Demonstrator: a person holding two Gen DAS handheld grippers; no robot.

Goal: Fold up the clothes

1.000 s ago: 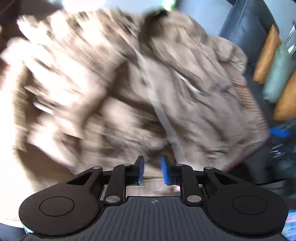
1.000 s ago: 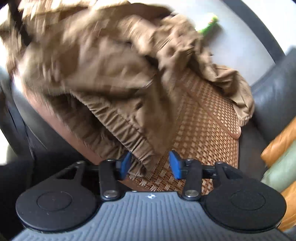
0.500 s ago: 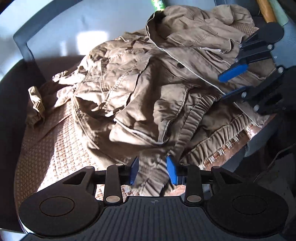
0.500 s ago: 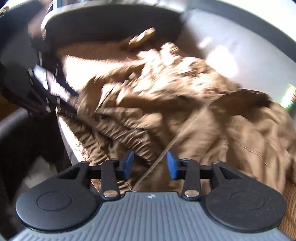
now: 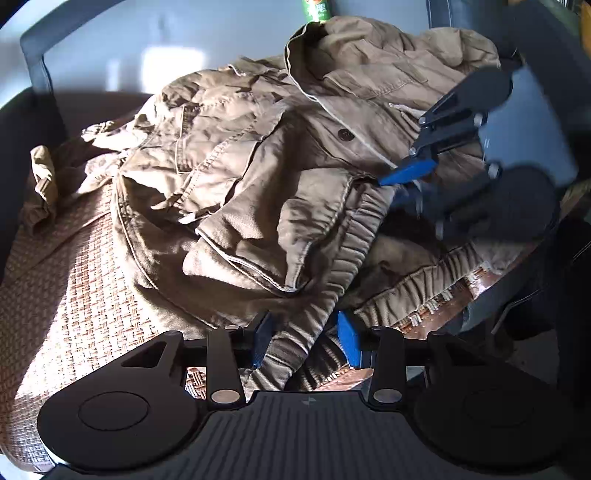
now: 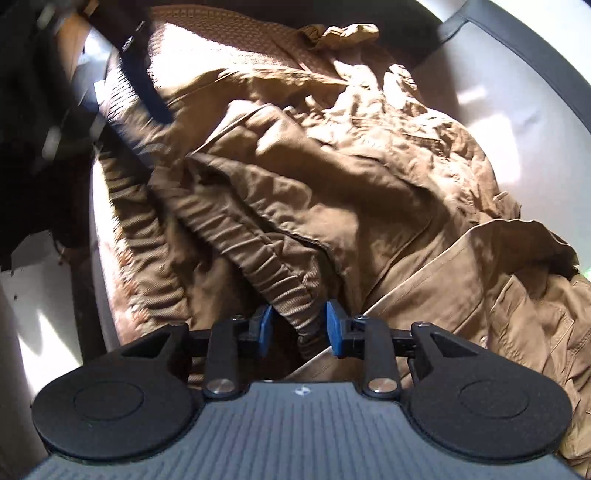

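Note:
A crumpled brown jacket [image 5: 258, 177] lies on a woven mat over a sofa seat. Its ribbed elastic hem [image 5: 343, 251] runs down to my left gripper [image 5: 304, 341]. That gripper stands open with the hem lying loose between its blue pads. Over the jacket's right side hovers my right gripper [image 5: 400, 186], slightly blurred. In the right wrist view the jacket [image 6: 369, 192] fills the frame. There my right gripper [image 6: 299, 328] is open with a fold of the ribbed hem [image 6: 280, 280] between its pads, which do not pinch it. The left gripper's blurred finger [image 6: 151, 99] shows at upper left.
The woven mat [image 5: 74, 295] covers the seat and is bare at the left. One sleeve cuff [image 5: 42, 177] trails onto it. A green can [image 5: 316, 9] stands behind the collar. Dark sofa arms [image 5: 22, 122] and a pale backrest [image 6: 498, 110] ring the seat.
Both views have swung from a blurred sweep to steady over the jacket. My left gripper's fingers have spread wider. The right gripper's fingers have narrowed around the hem.

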